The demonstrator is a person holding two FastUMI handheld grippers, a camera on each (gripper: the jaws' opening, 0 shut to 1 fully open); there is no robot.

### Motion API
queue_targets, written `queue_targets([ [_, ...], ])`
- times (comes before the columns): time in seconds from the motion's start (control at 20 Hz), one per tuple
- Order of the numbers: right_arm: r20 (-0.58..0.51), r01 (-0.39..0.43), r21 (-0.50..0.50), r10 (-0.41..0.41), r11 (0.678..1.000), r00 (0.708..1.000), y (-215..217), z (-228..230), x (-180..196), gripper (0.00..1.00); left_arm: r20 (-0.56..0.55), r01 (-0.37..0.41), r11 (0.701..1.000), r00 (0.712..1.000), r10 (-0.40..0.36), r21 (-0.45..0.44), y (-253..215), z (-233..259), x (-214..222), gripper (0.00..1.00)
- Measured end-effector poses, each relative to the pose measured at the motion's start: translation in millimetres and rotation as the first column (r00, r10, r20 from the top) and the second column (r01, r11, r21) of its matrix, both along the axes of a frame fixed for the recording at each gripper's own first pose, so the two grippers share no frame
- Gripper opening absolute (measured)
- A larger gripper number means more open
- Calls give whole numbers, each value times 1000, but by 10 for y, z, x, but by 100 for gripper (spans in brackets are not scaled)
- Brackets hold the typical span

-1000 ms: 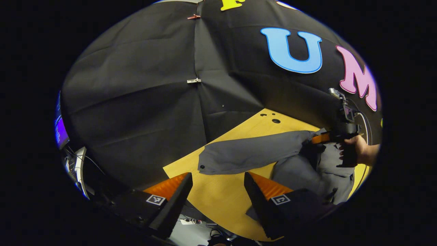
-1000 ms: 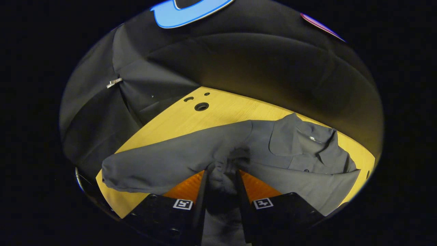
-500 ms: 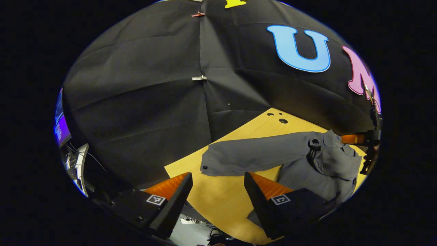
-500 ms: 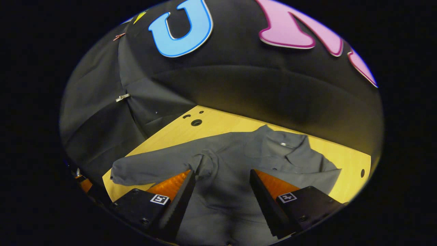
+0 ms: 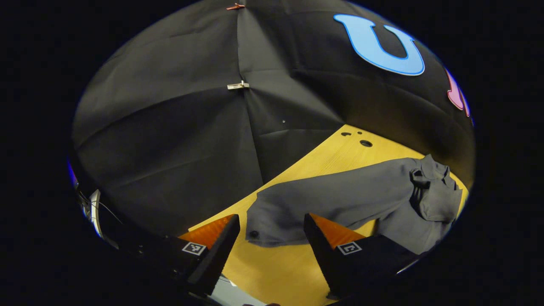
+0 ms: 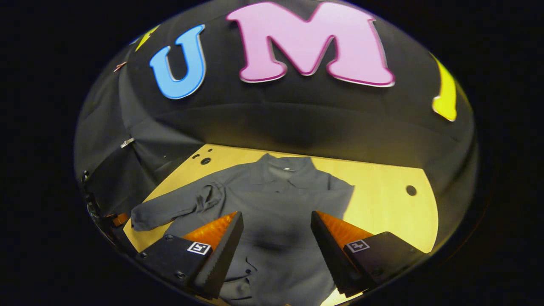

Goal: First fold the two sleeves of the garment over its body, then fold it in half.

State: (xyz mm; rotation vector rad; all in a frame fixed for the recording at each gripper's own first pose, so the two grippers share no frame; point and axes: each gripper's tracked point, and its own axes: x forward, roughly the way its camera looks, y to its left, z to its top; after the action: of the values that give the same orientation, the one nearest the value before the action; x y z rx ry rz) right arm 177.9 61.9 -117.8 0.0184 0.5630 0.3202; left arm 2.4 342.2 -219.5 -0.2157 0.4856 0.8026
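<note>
Garment (image 6: 272, 204): grey shirt, flat on bench (image 6: 382, 191). One sleeve (image 5: 331, 199) outstretched, likely next fold. Left tongs (image 5: 272, 238) wide, bracketing its cuff. Right tongs (image 6: 276, 238) wide, empty, above body.

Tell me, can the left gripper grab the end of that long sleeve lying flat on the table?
Probably yes. The left gripper is open and the sleeve's cuff lies on the wooden table right between its fingers, with nothing covering it.
</note>
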Motion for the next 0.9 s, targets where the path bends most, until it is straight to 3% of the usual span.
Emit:
queue_targets([
  [0.35,-9,209,14,-208,978,978,-679,118,-633,99,-81,6,997,997,-12,-72,413,-536,355,96],
  [0.8,-39,354,24,-353,935,935,-1118,56,-1274,99,-76,57,986,995,-69,-156,424,-785,517,96],
  [0.9,-56,367,23,-365,930,929,-1140,-16,-1387,99,-76,87,982,992,-101,-165,365,-786,545,82],
])
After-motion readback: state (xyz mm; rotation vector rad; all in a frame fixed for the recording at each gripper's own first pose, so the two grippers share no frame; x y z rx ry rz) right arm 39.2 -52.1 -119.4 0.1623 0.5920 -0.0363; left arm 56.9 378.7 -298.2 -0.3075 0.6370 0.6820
